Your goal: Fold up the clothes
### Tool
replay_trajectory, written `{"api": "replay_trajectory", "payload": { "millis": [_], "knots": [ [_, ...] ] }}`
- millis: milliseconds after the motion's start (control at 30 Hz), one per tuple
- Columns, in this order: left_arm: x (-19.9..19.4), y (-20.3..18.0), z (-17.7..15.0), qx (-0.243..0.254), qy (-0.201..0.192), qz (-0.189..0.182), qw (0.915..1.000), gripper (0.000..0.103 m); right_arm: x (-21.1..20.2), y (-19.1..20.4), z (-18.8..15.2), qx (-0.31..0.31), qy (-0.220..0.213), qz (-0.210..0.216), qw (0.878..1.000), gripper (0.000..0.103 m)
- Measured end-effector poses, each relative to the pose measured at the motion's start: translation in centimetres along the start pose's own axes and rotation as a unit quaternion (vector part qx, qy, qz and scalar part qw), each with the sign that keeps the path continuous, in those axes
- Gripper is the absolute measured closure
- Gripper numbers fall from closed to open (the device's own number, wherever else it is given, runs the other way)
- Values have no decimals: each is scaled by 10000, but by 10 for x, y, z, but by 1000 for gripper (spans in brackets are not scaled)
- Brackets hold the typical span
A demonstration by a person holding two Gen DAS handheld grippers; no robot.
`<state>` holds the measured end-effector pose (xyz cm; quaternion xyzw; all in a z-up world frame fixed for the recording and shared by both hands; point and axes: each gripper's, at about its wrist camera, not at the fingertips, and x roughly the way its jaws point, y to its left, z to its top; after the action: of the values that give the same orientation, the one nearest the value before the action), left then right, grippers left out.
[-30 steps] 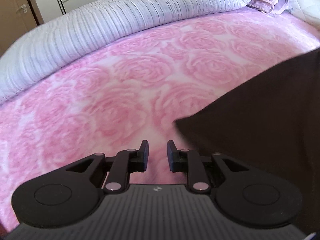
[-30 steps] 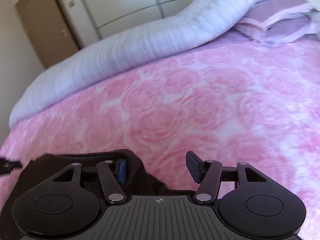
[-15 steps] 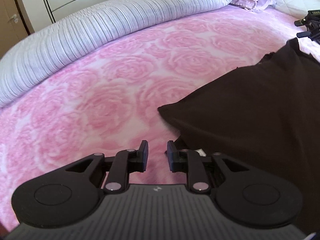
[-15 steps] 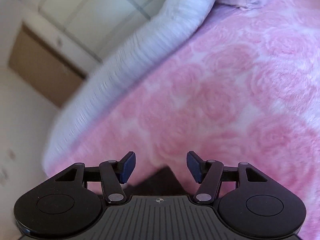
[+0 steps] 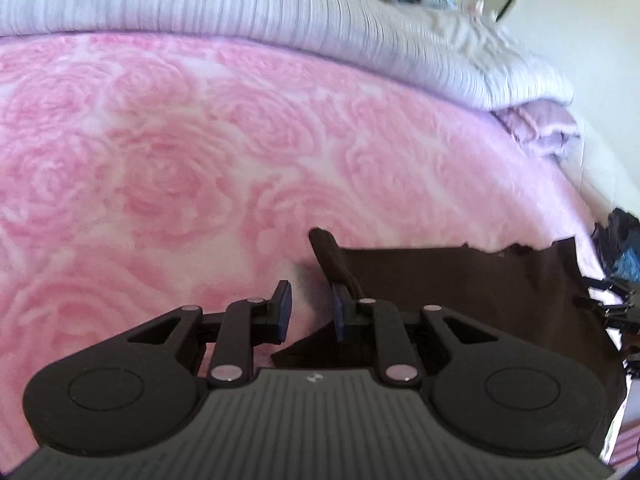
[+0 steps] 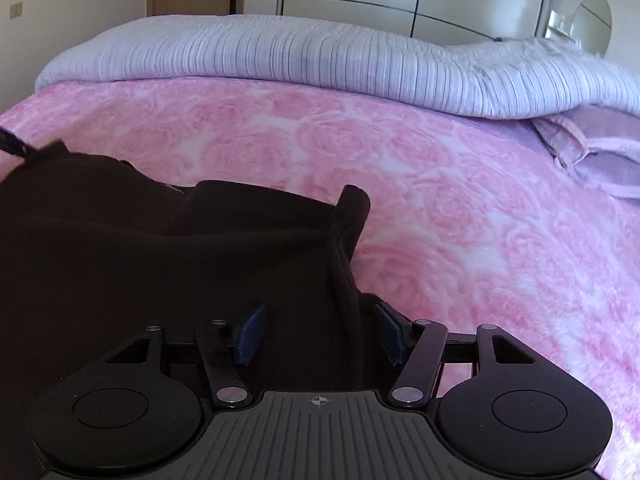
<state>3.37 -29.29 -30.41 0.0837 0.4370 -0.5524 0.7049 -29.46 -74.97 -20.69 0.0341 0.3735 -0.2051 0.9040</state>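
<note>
The dark garment [image 6: 160,248] lies spread on the pink blanket [image 6: 460,208], on the near side of it, well short of the striped duvet [image 6: 280,64] along the far edge. One raised fold or corner [image 6: 350,208] stands up at the garment's right border, another [image 5: 326,248] at its left border.

The right gripper [image 6: 320,332] hangs over that right border with its jaws spread wide; the ridge of cloth runs up between them, but the pads do not seem to press on it. The left gripper [image 5: 310,310] sits at the garment's left edge, jaws only narrowly apart; bare blanket shows in the gap, with cloth just outside the right-hand pad, so it appears to pinch nothing.

The step looks like taking hold of the two borders before a fold. Next, each gripper would need to close on its own edge, catching the layer cleanly without snagging the plush blanket beneath, then lift and carry the cloth across the garment.

Beyond the garment's right side, a lilac pillow [image 6: 600,148] rests under the duvet's end.
</note>
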Motion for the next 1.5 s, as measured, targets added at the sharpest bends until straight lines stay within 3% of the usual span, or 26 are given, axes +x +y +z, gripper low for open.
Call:
{"api": "replay_trajectory", "payload": {
  "millis": [33, 67, 100, 133, 200, 300, 367, 567, 700, 767, 800, 833, 933, 1100, 1200, 1267, 1367, 1433, 1500],
  "knots": [
    [-2, -1, 0, 26, 20, -32, 10000, 85, 4, -1, 1, 9, -29, -40, 10000, 43],
    [-2, -2, -1, 57, 42, -44, 10000, 85, 7, -4, 3, 66, -68, -80, 9999, 56],
    [-2, -4, -3, 94, 59, -42, 9999, 84, 10, -12, 5, 230, -115, -193, 9995, 81],
    [-3, -5, -4, 131, 76, -39, 9999, 83, 13, -22, 6, 466, -163, -382, 9980, 84],
    [-4, -7, -6, 175, 24, 2, 9998, 81, 13, -47, 4, 1149, -263, -833, 9895, 84],
    [-4, -6, -8, 95, -18, -4, 10000, 78, 4, -70, -4, 1699, -203, -1481, 9741, 85],
    [-4, -7, -8, 91, -60, 1, 9999, 76, -6, -70, -9, 1732, -268, -1283, 9761, 85],
    [-18, 1, -6, -390, -446, -166, 9981, 69, -35, -21, -24, 981, -414, -566, 9927, 80],
    [-10, -1, -4, -411, -230, -185, 9987, 64, -41, 7, -37, 937, -464, -223, 9943, 72],
    [0, -4, -5, -337, -5, -203, 9992, 68, -39, 18, -43, 955, -379, -110, 9946, 69],
    [4, -6, -6, -320, 97, -231, 9992, 79, -37, 21, -45, 918, -309, -79, 9953, 68],
    [6, -8, -7, -259, 145, -282, 9992, 103, -36, 23, -47, 853, -264, -74, 9960, 68],
    [-1, -11, -9, 62, -25, 47, 10000, 102, -45, 21, -57, 764, -297, -112, 9966, 66],
    [-5, 2, -19, -73, 30, 206, 9998, 101, -62, -6, -75, 1210, -130, -673, 9903, 61],
    [-17, -1, -25, -128, -47, 312, 9994, 98, -91, -4, -79, 1504, -331, -729, 9854, 60],
    [-35, -7, -30, 113, -219, 592, 9979, 95, -117, 12, -82, 1389, -580, -598, 9868, 60],
    [-71, -29, -50, 938, -468, 799, 9913, 94, -150, 45, -98, 1368, -963, 28, 9859, 60],
    [-92, -46, -70, 1407, -486, 619, 9869, 90, -156, 68, -113, 1154, -875, 290, 9890, 60],
    [-109, -61, -94, 1857, -423, 382, 9810, 86, -149, 73, -130, 1207, -573, 125, 9910, 60]
  ]
}}
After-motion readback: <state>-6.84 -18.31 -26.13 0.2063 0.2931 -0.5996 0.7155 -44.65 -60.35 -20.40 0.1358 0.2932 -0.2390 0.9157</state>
